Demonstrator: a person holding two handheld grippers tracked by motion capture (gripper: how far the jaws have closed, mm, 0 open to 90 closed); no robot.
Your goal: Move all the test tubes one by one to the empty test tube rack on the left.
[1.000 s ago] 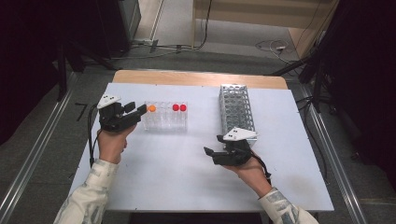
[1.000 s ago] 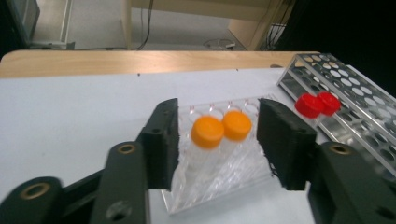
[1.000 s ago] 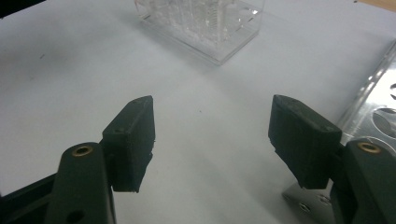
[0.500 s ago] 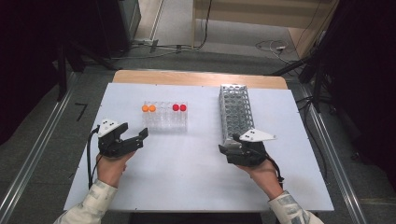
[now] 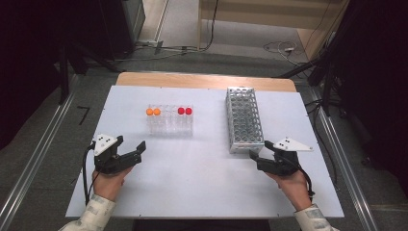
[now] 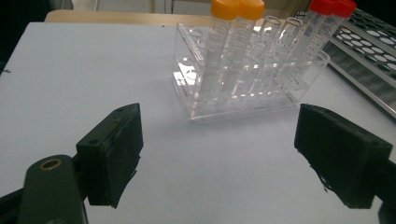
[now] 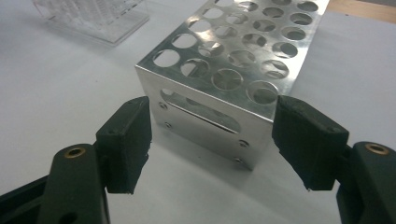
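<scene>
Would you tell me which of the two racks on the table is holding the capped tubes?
The clear plastic rack holds them: two orange-capped tubes and two red-capped tubes. The metal rack beside it has empty holes.

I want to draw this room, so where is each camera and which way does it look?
High view: sits above the near table edge, looks forward and down on the white table; both forearms, left gripper and right gripper show.
Left gripper view: rides that gripper, looks along its open jaws at the clear tube rack.
Right gripper view: rides that gripper, faces the metal rack; open jaws.
Shared: the clear tube rack and the metal rack appear in all three.
</scene>
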